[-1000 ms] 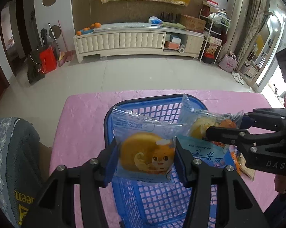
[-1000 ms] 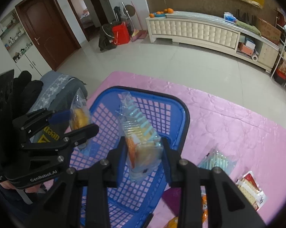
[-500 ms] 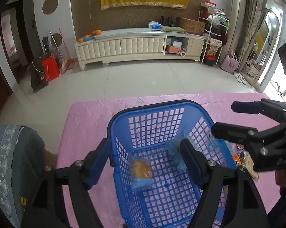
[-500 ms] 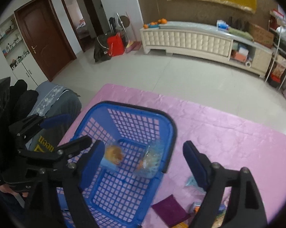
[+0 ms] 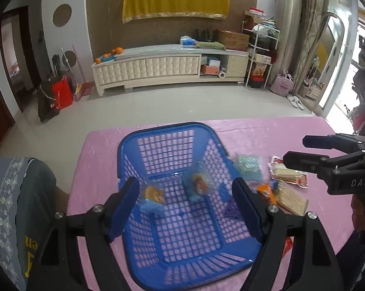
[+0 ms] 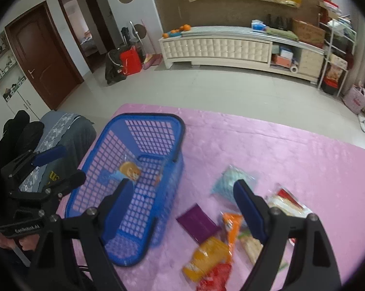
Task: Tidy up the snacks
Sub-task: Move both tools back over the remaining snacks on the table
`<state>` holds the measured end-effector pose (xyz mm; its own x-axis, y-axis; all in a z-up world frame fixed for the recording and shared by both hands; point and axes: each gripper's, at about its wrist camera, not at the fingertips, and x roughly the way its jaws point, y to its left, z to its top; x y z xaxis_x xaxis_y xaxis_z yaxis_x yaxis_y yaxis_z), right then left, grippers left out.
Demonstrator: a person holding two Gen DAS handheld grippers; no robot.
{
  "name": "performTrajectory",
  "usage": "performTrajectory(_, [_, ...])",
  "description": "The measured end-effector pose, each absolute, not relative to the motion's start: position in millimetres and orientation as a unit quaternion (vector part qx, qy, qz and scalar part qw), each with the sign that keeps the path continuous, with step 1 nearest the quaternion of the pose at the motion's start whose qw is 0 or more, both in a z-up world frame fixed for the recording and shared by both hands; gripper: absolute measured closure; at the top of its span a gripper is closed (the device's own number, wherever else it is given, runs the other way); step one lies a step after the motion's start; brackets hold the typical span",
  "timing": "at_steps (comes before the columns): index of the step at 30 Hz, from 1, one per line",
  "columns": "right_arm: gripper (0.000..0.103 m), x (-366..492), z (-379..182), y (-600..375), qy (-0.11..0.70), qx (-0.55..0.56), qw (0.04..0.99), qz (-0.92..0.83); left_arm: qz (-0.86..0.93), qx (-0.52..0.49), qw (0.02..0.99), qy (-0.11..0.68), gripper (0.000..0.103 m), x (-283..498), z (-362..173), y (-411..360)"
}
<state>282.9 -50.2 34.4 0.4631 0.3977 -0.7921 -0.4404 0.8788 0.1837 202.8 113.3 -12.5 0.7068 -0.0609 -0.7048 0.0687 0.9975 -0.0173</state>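
A blue plastic basket (image 5: pixel 167 127) stands on the pink table; it also shows in the right wrist view (image 6: pixel 155 116). Two clear cake packets lie inside it, one at the left (image 5: pixel 152 195) and one in the middle (image 5: pixel 198 184). My left gripper (image 5: pixel 188 206) is open and empty above the basket. My right gripper (image 6: pixel 184 208) is open and empty, above the table just right of the basket; it shows from the side in the left wrist view (image 5: pixel 303 154). Loose snacks lie right of the basket: a pale blue packet (image 6: pixel 230 181), a purple packet (image 6: pixel 198 223), an orange packet (image 6: pixel 232 225).
More snacks lie at the table's right: a yellow packet (image 6: pixel 206 259), a red packet (image 6: pixel 216 278) and a sandwich biscuit pack (image 5: pixel 287 174). A chair with grey clothing (image 5: pixel 17 206) stands at the table's left. Floor and a white cabinet (image 5: pixel 158 68) lie beyond.
Both grippers opened and let their cake packets drop into the basket. They have since risen, and the right gripper has moved right, over the loose snacks.
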Motion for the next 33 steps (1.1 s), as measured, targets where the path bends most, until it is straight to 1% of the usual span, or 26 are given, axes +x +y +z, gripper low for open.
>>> performTrajectory(3, [0.016,267.5,42.8,-72.1,0.449,-0.026,0.862,0.235,-0.043,0.007,0.926,0.375,0.024,191.7,-6.2,97.3])
performTrajectory(10, [0.016,244.0,51.0,-111.2,0.441,-0.031,0.872,0.211,-0.067,0.034,0.927,0.367,0.024,179.7,2.4,49.7])
performTrajectory(18, [0.016,237.7,53.9,-147.9,0.440,-0.026,0.878,0.184,-0.095,0.062,0.922,0.370,0.024,188.7,2.1,4.4])
performTrajectory(19, [0.016,238.6,52.8,-152.4,0.442,-0.025,0.879,0.180,-0.097,0.066,0.920,0.373,0.021,192.5,0.9,-1.8])
performTrajectory(20, [0.016,239.4,51.7,-156.9,0.444,-0.023,0.878,0.176,-0.099,0.070,0.919,0.376,0.021,196.9,-0.3,-7.7])
performTrajectory(26, [0.016,256.0,39.0,-183.6,0.465,0.000,0.872,0.153,-0.108,0.080,0.906,0.402,0.021,223.4,-10.4,-33.9])
performTrajectory(33, [0.016,289.7,15.1,-201.2,0.515,0.023,0.844,0.147,-0.107,0.093,0.880,0.454,0.021,271.2,-31.2,-59.5])
